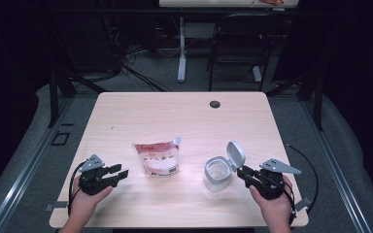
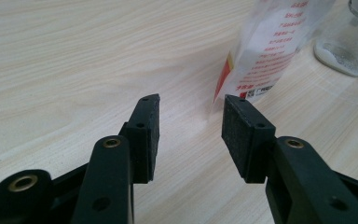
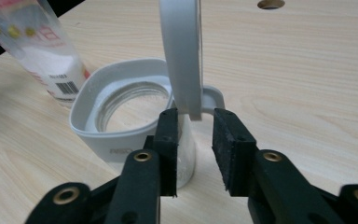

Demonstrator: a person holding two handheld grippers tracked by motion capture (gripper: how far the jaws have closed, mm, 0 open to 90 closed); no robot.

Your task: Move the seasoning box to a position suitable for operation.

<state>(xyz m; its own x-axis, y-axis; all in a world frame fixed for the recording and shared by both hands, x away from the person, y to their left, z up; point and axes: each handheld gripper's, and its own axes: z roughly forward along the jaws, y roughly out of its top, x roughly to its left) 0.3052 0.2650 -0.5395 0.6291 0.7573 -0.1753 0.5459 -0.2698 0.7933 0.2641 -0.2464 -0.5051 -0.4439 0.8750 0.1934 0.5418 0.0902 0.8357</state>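
A clear pouch (image 1: 158,158) with a red and white label and white powder inside lies at the table's middle. To its right stands a glass jar (image 1: 218,174) with a white collar, its hinged lid (image 1: 235,154) flipped upright. My right gripper (image 1: 242,171) is at the jar's right side. In the right gripper view the lid's (image 3: 181,51) lower edge hangs between its jaws (image 3: 196,116), with a gap to the right pad, so it stands open. My left gripper (image 1: 121,174) rests left of the pouch, open and empty (image 2: 191,105), aimed at the pouch's bottom corner (image 2: 270,42).
The light wooden table (image 1: 126,116) has a cable hole (image 1: 215,104) near its far edge. Behind the table stand a dark chair (image 1: 238,43) and another table's leg (image 1: 181,53). Cables trail from both grippers near the front edge.
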